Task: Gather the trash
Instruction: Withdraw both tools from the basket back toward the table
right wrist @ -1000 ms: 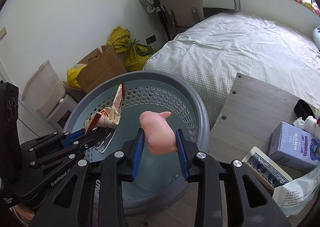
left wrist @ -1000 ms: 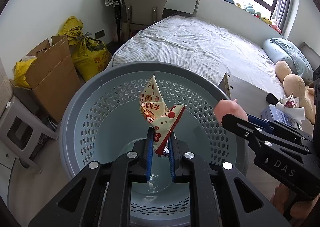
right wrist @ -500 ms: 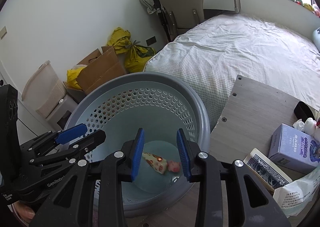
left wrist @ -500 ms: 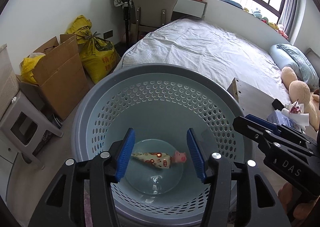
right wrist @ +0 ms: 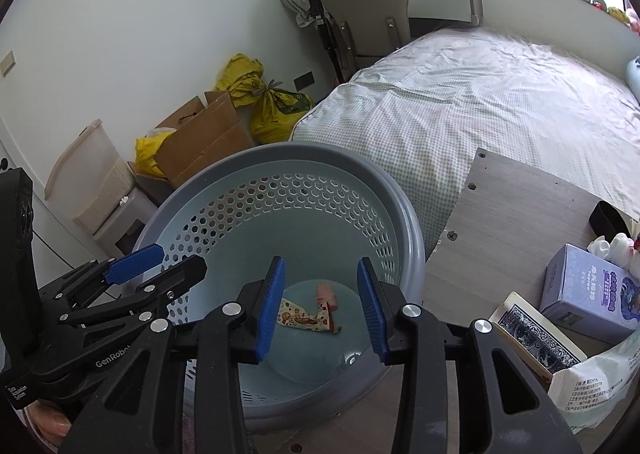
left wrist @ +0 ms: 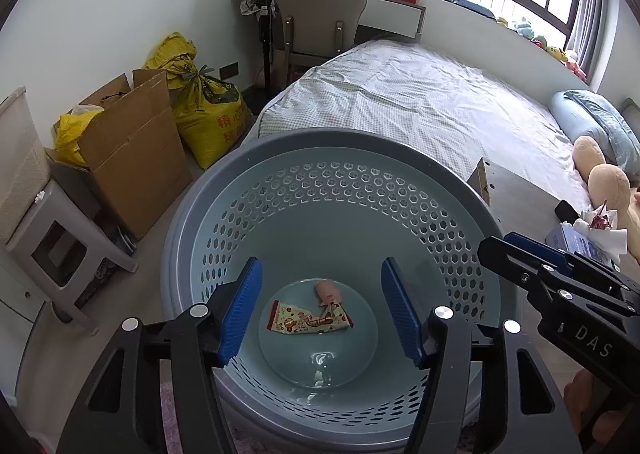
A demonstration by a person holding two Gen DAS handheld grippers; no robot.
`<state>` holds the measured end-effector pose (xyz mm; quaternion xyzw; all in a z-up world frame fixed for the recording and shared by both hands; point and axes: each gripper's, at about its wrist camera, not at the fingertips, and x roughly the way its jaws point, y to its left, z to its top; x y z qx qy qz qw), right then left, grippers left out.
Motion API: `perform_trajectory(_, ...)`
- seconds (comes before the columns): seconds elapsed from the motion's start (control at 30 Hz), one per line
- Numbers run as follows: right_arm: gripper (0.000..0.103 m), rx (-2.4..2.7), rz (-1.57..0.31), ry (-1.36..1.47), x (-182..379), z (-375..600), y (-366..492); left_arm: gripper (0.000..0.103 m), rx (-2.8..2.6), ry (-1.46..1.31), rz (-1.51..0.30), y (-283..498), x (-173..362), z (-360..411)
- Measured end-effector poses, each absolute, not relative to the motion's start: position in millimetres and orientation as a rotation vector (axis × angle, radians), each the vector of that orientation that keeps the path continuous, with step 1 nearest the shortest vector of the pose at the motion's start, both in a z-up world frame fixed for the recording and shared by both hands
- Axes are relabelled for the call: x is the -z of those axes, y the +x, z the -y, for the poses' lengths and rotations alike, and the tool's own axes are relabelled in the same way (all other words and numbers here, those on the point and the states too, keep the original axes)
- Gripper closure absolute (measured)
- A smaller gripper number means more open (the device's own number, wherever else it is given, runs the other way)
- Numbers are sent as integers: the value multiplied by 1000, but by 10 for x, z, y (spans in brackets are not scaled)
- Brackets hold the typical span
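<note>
Both grippers are held above the round grey-blue perforated plastic basket (left wrist: 328,190), which fills the centre of each view. The left gripper (left wrist: 320,310) is seen with its blue-padded jaws spread wide and nothing between them; those jaws have just been opening. The right gripper (right wrist: 320,306) is parted too, more narrowly, and it has also just been opening, with nothing pinched between its pads.

Down on the basket's pale floor, in the lower centre of the frame, the flattened printed snack wrapper with red edges (left wrist: 310,320) is seen lying flat. The small pink soft pig-shaped toy (left wrist: 329,293) is found just above it in the picture, touching the wrapper's upper corner. The same pair is framed between the right gripper's jaws in the right wrist view: wrapper (right wrist: 308,317), toy (right wrist: 326,294).

In the left wrist view the right gripper is glimpsed at the right edge (left wrist: 532,258); in the right wrist view the left gripper appears at the lower left (right wrist: 160,266).

To the right of the basket, a grey wood-grain board (right wrist: 516,214) is laid, and a lilac printed carton (right wrist: 588,294) is stood on it at the right edge. A bed with a pale checked sheet (left wrist: 424,110) is spread across the upper right, and a brown cardboard box (left wrist: 132,146) is seen at the left by the wall.
</note>
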<state>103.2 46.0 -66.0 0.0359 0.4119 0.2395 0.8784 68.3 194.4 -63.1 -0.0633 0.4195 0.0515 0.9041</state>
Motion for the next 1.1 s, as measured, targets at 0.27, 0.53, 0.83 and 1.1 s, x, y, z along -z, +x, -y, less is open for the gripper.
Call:
perform_trajectory(0.27, 58, -493, -834, 72, 600, -457, 966, 33, -133, -127, -847, 619, 572, -1970)
perform_trajectory(0.53, 43, -479, -803, 75, 528, -377, 872, 29, -166, -121, -831, 503, 491, -1991)
perform_trajectory(0.83, 27, -443, -770, 69, 444, -224, 691, 26, -176, -88, -784, 332, 362, -1890)
perform_trajectory(1.1, 16, -384, -762, 80, 421, 89, 505, 25, -140, -76, -778, 201, 320, -1626)
